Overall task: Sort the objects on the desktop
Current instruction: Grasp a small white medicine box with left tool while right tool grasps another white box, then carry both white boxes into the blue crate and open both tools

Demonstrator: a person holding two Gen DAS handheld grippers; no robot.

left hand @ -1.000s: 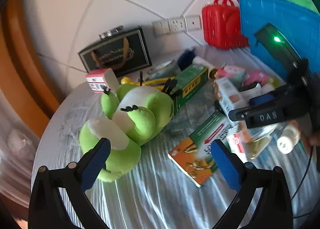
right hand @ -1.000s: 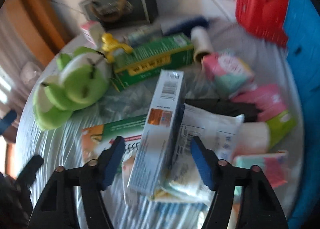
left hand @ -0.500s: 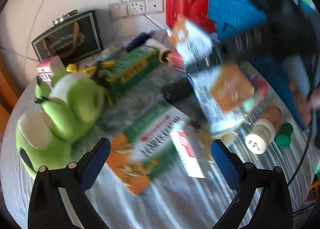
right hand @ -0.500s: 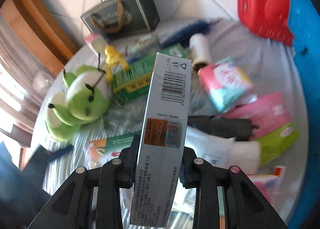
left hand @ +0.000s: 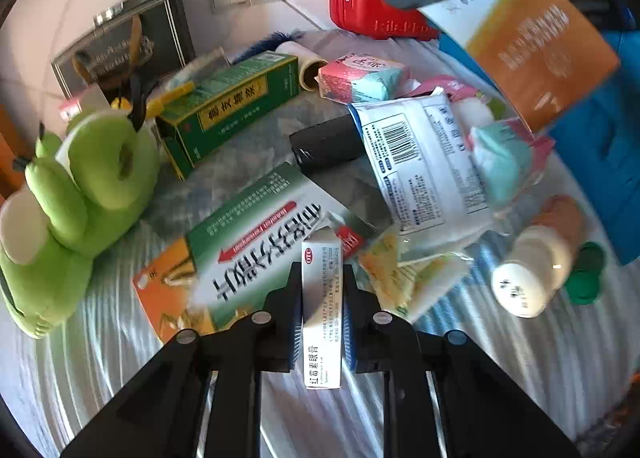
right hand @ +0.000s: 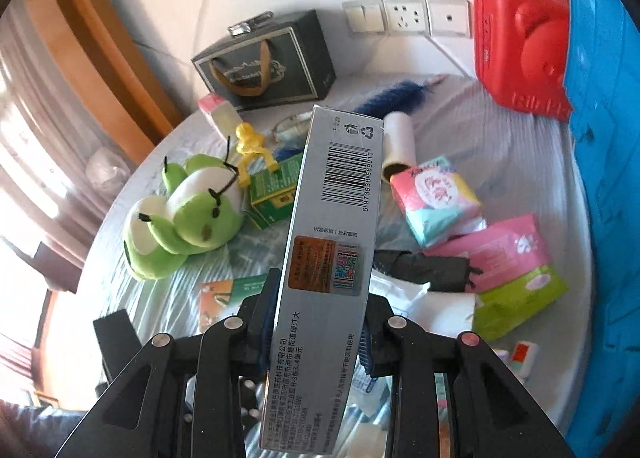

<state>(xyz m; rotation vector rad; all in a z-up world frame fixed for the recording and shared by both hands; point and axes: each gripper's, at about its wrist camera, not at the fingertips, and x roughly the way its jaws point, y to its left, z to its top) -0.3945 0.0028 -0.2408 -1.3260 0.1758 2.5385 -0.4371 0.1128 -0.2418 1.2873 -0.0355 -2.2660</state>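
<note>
My left gripper (left hand: pixel 322 292) points down at the cluttered table, and its jaws are closing with a small white ointment box (left hand: pixel 321 342) upright between them; the blue pads (left hand: pixel 295 322) press its sides. That box stands against a large green and orange medicine box (left hand: pixel 248 254). My right gripper (right hand: pixel 320 322) is shut on a tall grey box (right hand: pixel 336 197) with a barcode, held upright above the table. The left wrist view shows the same tall box's orange and white face (left hand: pixel 532 45) hanging at the upper right.
A green frog plush (left hand: pixel 80 193) lies at the left, a green carton (left hand: pixel 232 105) behind it. A white barcode packet (left hand: pixel 420 161), tissue packs (right hand: pixel 436 197), a white bottle (left hand: pixel 528 278) and a green cap (left hand: pixel 584 278) crowd the right. A red case (right hand: pixel 520 49) and a blue bin (right hand: pixel 600 137) stand behind.
The left gripper swung right and down from the frog plush, then shut on the small white box. The right gripper closed on the tall box and lifted it off the pile.
</note>
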